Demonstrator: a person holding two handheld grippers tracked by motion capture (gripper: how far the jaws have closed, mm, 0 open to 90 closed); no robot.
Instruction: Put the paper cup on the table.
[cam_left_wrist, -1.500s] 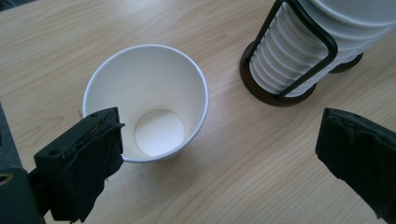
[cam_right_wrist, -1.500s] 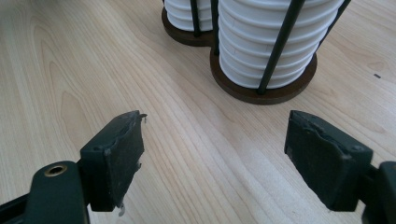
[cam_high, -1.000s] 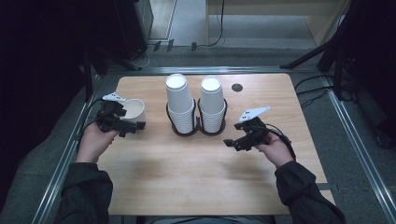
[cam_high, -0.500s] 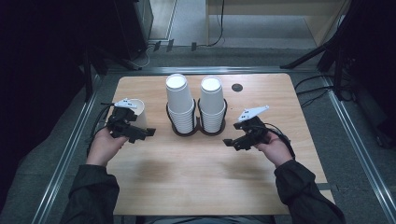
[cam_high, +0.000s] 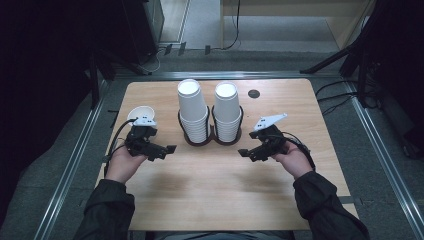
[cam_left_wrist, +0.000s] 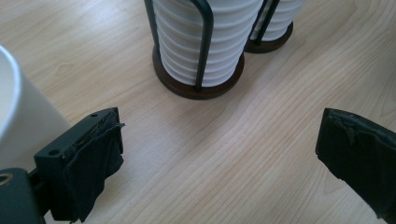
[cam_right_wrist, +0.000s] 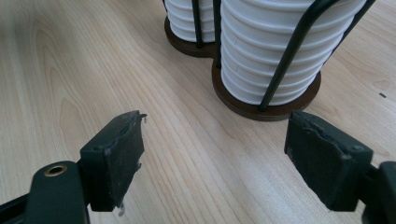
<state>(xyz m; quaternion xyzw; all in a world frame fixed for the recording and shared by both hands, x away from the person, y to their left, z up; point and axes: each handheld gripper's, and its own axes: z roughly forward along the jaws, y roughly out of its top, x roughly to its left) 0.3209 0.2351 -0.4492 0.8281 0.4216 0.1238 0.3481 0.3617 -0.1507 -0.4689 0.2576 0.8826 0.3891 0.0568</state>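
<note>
Two grippers spread, empty | left gripper (cam_high: 167, 149) just beside loose cup (cam_high: 139, 113) | risk: its jaw knocks cup over | right gripper (cam_high: 246, 152) near cup stacks (cam_high: 192, 117)

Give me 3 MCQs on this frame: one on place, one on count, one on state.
1. Where does the single cup stand?
A. By the left gripper, near the table's left edge
B. Between the two stacks
C. In front of the right gripper

2. How many cup stacks stand in the holder?
A. One
B. Two
C. Four

3. How do the right gripper's jaws stand?
A. Shut on a cup
B. Shut on nothing
C. Open, nothing between them

Answers:
1. A: the high view shows the cup just behind the left gripper, left of the holder.
2. B: the left stack and the right stack stand side by side in the wire rings.
3. C: the right gripper view shows bare table between the wide-apart jaws.
</note>
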